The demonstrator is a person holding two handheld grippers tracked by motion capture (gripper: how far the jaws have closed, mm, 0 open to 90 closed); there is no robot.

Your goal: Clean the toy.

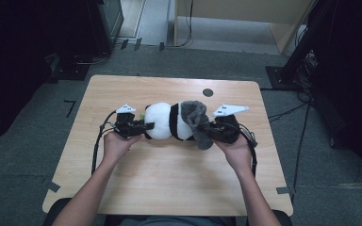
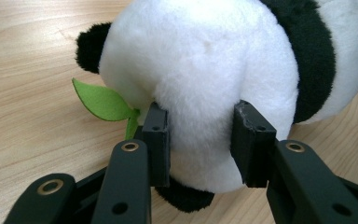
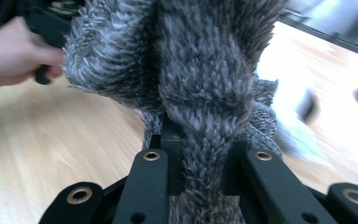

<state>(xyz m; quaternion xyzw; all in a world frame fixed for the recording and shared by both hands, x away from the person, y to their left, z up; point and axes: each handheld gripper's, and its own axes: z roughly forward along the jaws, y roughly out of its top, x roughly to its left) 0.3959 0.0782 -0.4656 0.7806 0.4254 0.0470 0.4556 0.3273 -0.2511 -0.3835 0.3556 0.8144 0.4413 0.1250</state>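
A black-and-white plush panda lies on its side in the middle of the wooden table. My left gripper is shut on its white head; in the left gripper view the pads press into the plush on both sides, beside a green felt leaf. A grey fuzzy cloth is draped over the panda's other end. My right gripper is shut on a fold of that grey cloth, which stands up between the jaws in the right gripper view.
A round dark hole sits in the table near its far edge. Black cables trail from both grippers along the table's sides. Dark equipment and cables stand on the floor beyond the table.
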